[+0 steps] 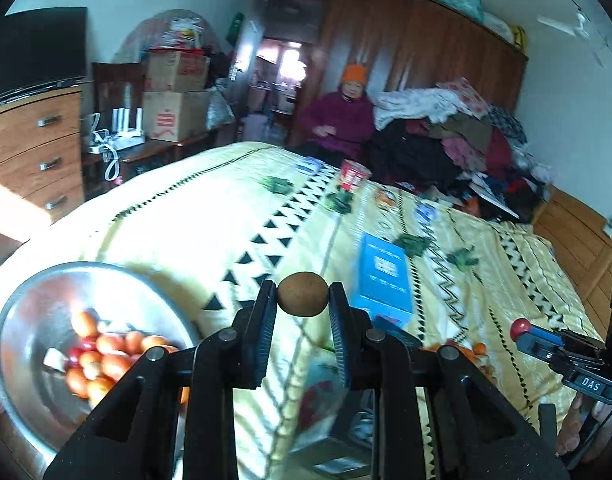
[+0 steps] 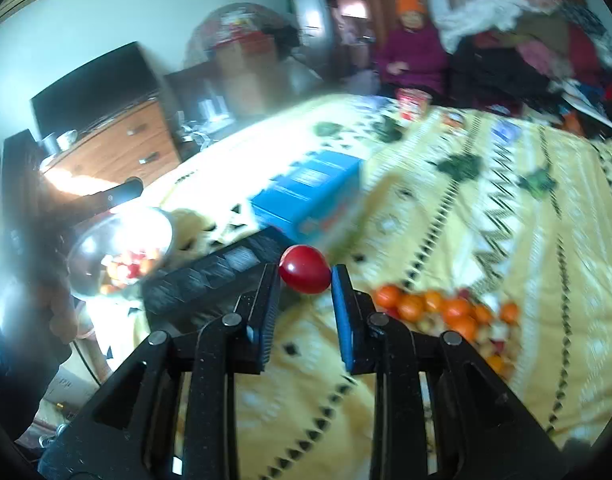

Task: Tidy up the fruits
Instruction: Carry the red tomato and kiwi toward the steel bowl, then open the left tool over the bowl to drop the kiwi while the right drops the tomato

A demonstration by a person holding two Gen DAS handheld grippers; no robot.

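Note:
My left gripper (image 1: 302, 294) is shut on a brown oval fruit (image 1: 302, 294), held above the yellow patterned bedspread (image 1: 210, 216). A steel bowl (image 1: 30, 304) with several orange and red fruits (image 1: 102, 360) sits at lower left. My right gripper (image 2: 305, 276) is shut on a small red fruit (image 2: 305, 275); it also shows at the right of the left wrist view (image 1: 519, 328). A loose pile of orange and red fruits (image 2: 445, 312) lies on the bedspread to its right. The bowl (image 2: 106, 240) shows at left in the right wrist view.
A blue box (image 1: 381, 280) lies on the bed beyond the grippers, and a black keyboard-like object (image 2: 218, 268) lies near the bowl. A red cup (image 1: 351, 176) stands farther back. A seated person (image 1: 341, 120), a clothes pile (image 1: 457, 136) and a wooden dresser (image 1: 30, 152) surround the bed.

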